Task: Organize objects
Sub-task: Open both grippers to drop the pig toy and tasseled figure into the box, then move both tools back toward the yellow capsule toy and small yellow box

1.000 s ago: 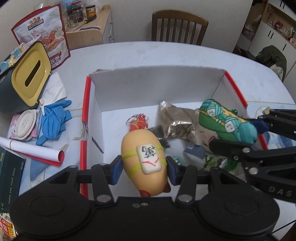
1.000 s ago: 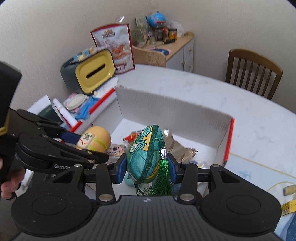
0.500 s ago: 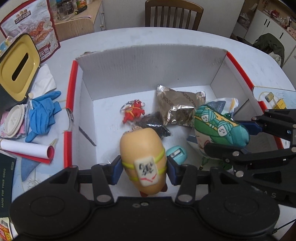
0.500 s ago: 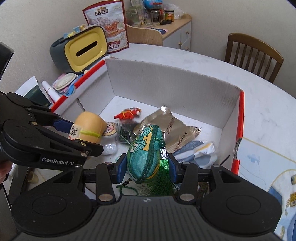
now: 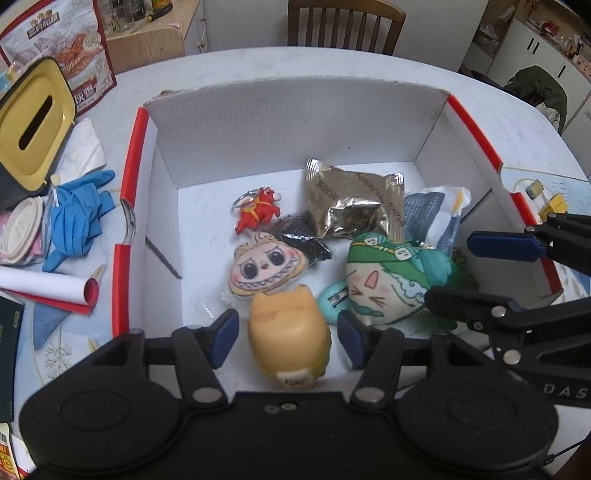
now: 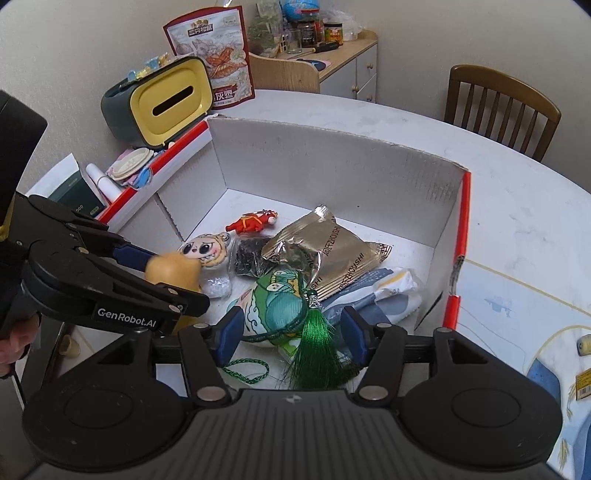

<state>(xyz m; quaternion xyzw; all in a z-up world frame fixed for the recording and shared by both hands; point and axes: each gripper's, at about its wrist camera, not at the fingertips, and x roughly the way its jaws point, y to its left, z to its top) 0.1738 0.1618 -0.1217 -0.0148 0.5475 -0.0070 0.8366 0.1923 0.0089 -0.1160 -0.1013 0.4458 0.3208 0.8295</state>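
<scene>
A white cardboard box with red edges [image 5: 125, 177] [image 6: 463, 206] holds several small items. My left gripper [image 5: 287, 336] is open over the box's near side; the yellow squishy toy [image 5: 288, 339] [image 6: 171, 273] lies between its fingers, released. My right gripper [image 6: 291, 332] is open; the green plush with a tassel [image 6: 280, 302] [image 5: 384, 280] lies in the box between its fingers. Also in the box: a silver snack packet [image 5: 354, 203] [image 6: 325, 251], a red keychain figure [image 5: 258, 212] [image 6: 253, 223], a cartoon-face charm [image 5: 264, 267] [image 6: 207, 251].
Left of the box lie blue gloves [image 5: 75, 218], a rolled paper [image 5: 48, 288] and a yellow-lidded tissue box [image 5: 31, 122] [image 6: 170, 99]. A snack bag [image 6: 210, 55] stands behind. A wooden chair [image 5: 345, 22] [image 6: 498, 107] is at the table's far side.
Both grippers opened and let go: the yellow toy and the green plush dropped into the box. Both grippers moved lower and closer over the box.
</scene>
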